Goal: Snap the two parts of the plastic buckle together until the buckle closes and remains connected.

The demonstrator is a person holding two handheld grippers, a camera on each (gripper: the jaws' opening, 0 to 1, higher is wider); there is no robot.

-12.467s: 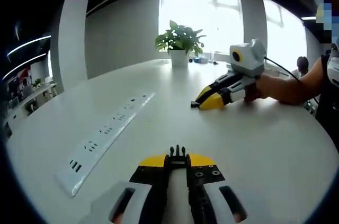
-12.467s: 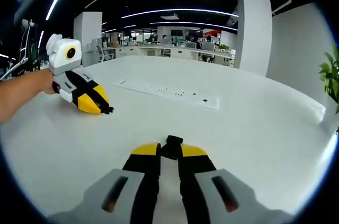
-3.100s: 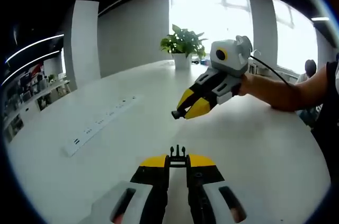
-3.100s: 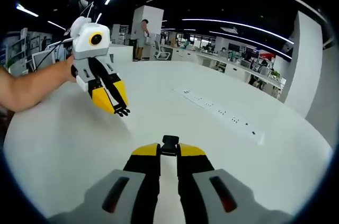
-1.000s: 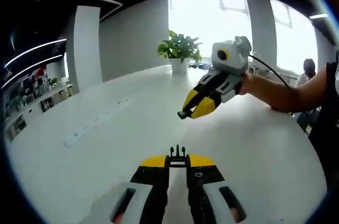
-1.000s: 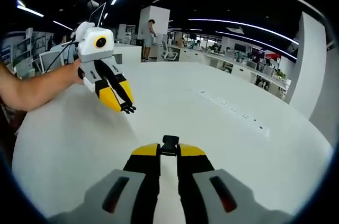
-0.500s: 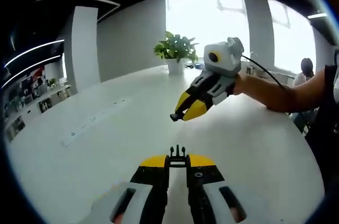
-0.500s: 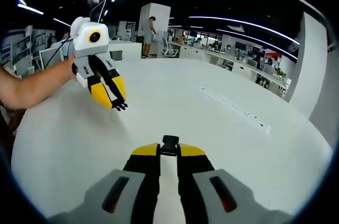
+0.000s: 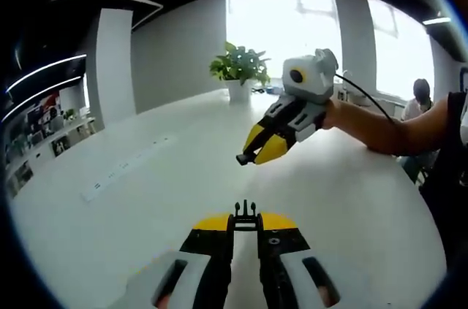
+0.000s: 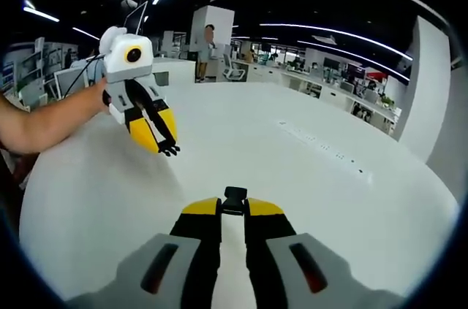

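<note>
A wide white desk (image 9: pixel 146 199) curves away toward a bright window and a potted plant (image 9: pixel 238 71), with a power strip (image 9: pixel 124 169) lying flat at its left. In the left gripper view, our left gripper (image 9: pixel 245 215) has its jaws narrowed onto the pronged buckle part (image 9: pixel 245 212) above the desk. The right gripper (image 9: pixel 245 157) is held aloft by a forearm (image 9: pixel 380 128), pointing down-left.

In the right gripper view, across an open office, our right gripper (image 10: pixel 235 203) clamps the socket buckle part (image 10: pixel 235 198). The left gripper (image 10: pixel 170 150) hangs raised at upper left, tips tilted downward, pronged piece at its tip.
</note>
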